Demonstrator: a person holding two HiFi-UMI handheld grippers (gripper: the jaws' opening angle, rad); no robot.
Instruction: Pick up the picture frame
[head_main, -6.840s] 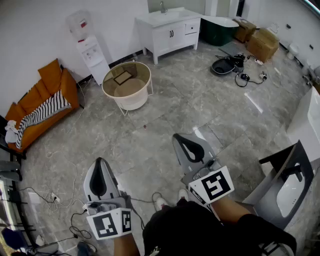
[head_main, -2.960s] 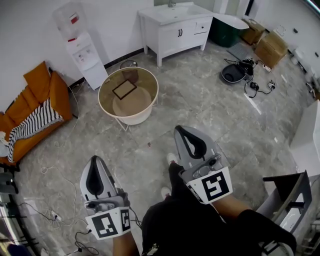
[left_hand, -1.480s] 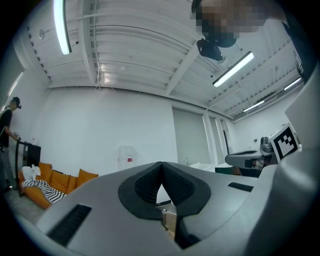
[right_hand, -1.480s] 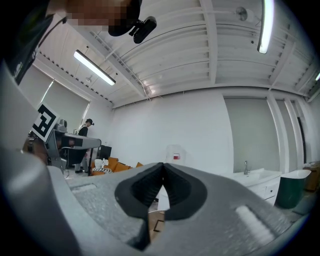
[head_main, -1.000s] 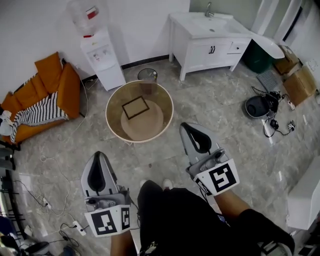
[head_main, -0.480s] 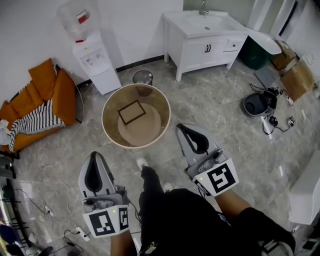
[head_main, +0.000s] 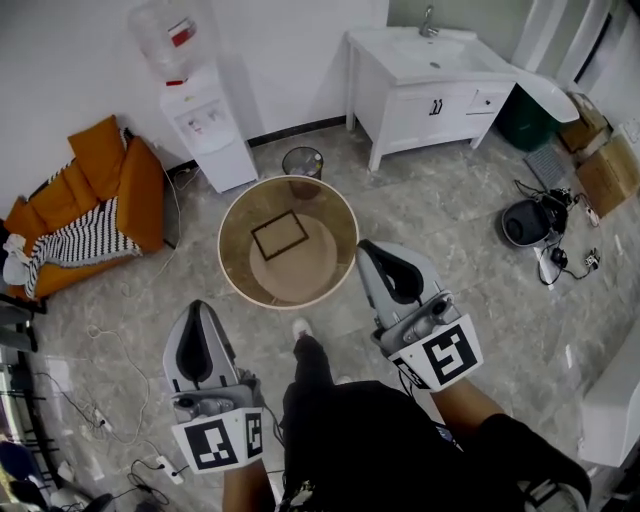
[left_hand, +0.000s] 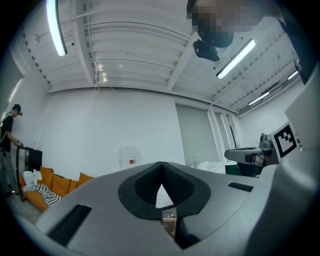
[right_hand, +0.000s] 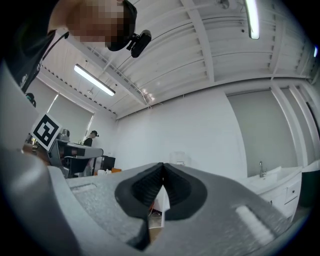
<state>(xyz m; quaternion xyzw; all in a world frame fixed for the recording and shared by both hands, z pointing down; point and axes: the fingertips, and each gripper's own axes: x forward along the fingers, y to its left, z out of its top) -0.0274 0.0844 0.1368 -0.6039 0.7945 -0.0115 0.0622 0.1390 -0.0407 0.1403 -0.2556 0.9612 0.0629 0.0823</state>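
Nearest the person, the left gripper (head_main: 199, 312) hangs over bare floor, short of the round desk (head_main: 224, 262) and to its left. Its fingers are clenched together with nothing between them, as the left gripper view shows. The right gripper (head_main: 372, 252) reaches further out, its tip appearing just beside the desk's right rim in the head view. Its fingers are likewise pressed shut and empty. One shoe (head_main: 301, 328) stands just short of the desk's near edge.

The picture frame (head_main: 281, 236) lies flat on the desk's amber, glassy top, a little left of centre and well apart from both grippers. Beyond the desk are a waste bin (head_main: 302, 162) and a water dispenser (head_main: 205, 120) against the far wall.

The risks look plain enough. Reaching in with the fingers shut would only shove the frame. A thin frame lying flat on a slick top gives little edge to catch, so a shallow approach could slide it toward the rim or knock it off. Coming down hard could strike the glass, and the forward foot could bump the desk's base.
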